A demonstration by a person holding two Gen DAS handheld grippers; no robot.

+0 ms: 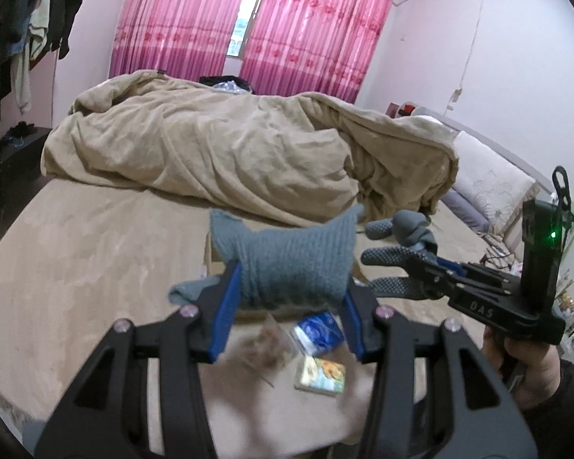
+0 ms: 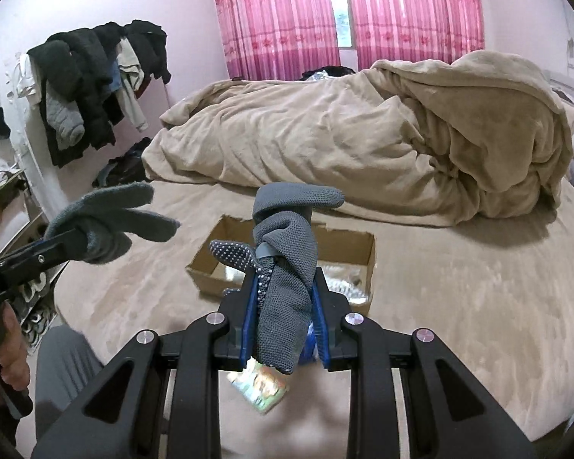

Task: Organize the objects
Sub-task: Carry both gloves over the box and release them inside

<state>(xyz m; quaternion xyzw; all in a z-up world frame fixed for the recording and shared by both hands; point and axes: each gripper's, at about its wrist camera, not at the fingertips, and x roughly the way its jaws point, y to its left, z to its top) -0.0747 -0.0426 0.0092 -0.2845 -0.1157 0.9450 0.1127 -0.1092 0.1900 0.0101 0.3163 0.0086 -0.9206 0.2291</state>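
Both grippers are gripping gloves above the bed point(image 2: 459, 287): left gripper point(image 1: 287, 306) clamping a knit glove point(image 1: 287, 264), right gripper point(image 2: 283, 306) pinching a dotted glove point(image 2: 283, 267), the box point(image 2: 348, 244) lying just ahead, below.

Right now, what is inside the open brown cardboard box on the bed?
The cardboard box shows pale, clear-looking wrapping at its bottom. The dotted grey glove in the right gripper hides its middle.

The cardboard box point(image 1: 210, 256) is mostly hidden behind the knitted glove point(image 1: 287, 256).
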